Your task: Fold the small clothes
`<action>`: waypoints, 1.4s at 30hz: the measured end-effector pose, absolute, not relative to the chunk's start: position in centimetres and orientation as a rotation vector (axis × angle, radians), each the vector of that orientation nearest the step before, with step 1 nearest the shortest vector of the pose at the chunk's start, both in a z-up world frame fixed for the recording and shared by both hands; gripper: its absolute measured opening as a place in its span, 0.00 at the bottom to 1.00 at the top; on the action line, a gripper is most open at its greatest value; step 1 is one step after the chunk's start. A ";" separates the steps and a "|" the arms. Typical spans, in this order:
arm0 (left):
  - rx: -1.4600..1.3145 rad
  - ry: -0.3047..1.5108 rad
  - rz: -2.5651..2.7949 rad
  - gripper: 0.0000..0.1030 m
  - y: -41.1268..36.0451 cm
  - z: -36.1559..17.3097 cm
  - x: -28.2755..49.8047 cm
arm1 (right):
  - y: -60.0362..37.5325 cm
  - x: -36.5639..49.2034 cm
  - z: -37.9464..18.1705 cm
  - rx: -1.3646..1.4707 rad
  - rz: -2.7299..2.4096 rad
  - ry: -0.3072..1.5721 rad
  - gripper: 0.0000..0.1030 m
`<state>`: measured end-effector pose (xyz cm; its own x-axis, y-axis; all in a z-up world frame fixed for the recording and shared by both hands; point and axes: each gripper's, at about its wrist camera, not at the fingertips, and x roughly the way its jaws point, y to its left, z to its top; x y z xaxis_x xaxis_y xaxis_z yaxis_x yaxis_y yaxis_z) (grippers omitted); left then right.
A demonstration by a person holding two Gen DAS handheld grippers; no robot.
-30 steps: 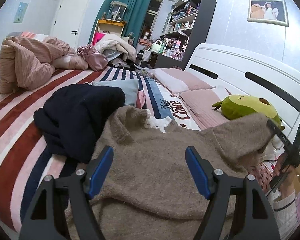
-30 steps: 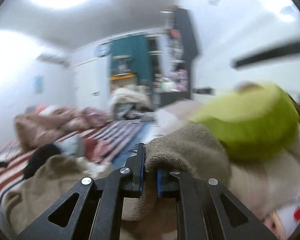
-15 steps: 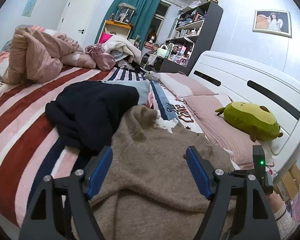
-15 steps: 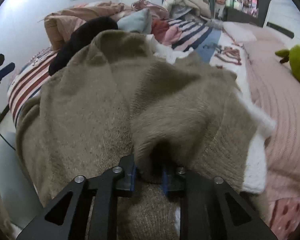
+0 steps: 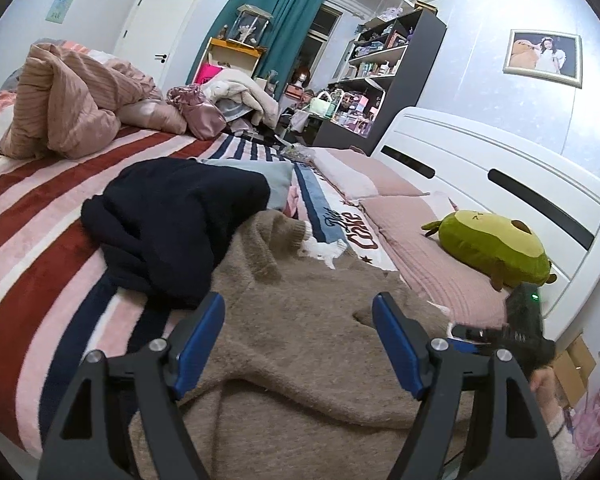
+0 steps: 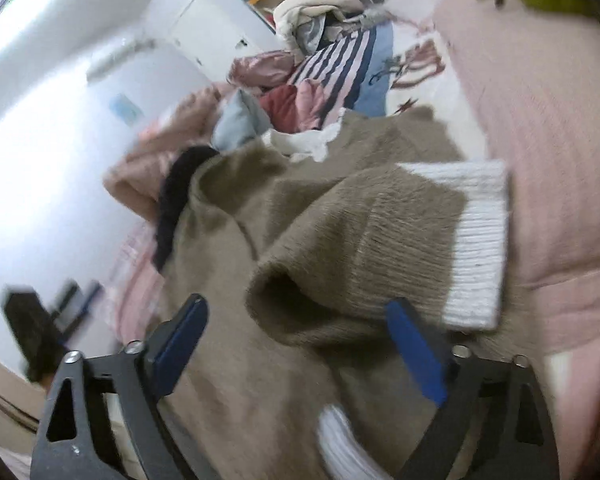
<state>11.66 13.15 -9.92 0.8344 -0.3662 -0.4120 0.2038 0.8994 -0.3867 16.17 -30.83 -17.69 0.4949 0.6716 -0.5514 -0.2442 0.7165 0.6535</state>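
A fuzzy brown sweater lies spread on the striped bed, also in the right wrist view. Its sleeve with a white ribbed cuff lies folded across the body. My left gripper is open and empty just above the sweater's near part. My right gripper is open, its jaws wide on either side of the folded sleeve's bend and holding nothing. It also shows at the lower right of the left wrist view.
A dark navy garment lies heaped left of the sweater, with a light blue piece behind it. A green avocado plush rests on pink pillows by the white headboard. A pink quilt is piled far left.
My right gripper carried the sleeve down from the air, laid it across the sweater's body and opened, letting it go. The left gripper stayed open and rose slightly.
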 end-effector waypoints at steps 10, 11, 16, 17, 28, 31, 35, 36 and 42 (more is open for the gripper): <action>-0.379 0.476 -0.302 0.71 15.0 -10.2 11.0 | -29.3 20.3 -17.9 0.658 0.521 0.982 0.09; -0.384 0.474 -0.300 0.71 15.2 -10.2 10.9 | -28.8 20.4 -17.9 0.638 0.530 0.985 0.08; -0.399 0.470 -0.281 0.71 16.4 -10.9 10.7 | -24.9 18.9 -16.1 0.479 0.670 0.946 0.08; -0.400 0.471 -0.275 0.71 16.6 -11.0 10.6 | -24.0 18.4 -15.8 0.439 0.704 0.944 0.08; -0.418 0.467 -0.258 0.71 17.7 -11.5 10.5 | -17.9 12.8 -17.8 0.059 0.828 1.073 0.35; -0.415 0.467 -0.249 0.71 17.9 -11.6 10.6 | -20.7 12.0 -15.7 0.167 0.816 0.981 0.72; -0.417 0.458 -0.256 0.71 17.8 -11.4 10.6 | -25.1 12.5 -15.2 0.233 0.662 0.972 0.80; -0.415 0.457 -0.260 0.71 17.6 -11.3 10.6 | -26.1 12.9 -15.7 0.264 0.623 0.987 0.80; -0.398 0.463 -0.284 0.71 16.5 -10.9 10.8 | -29.0 15.6 -18.4 0.435 0.576 0.945 0.78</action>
<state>10.77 16.50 -10.91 0.8582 -0.3516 -0.3741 0.1745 0.8850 -0.4316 15.57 -29.01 -18.40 0.4563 0.6319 -0.6265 -0.2672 0.7689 0.5809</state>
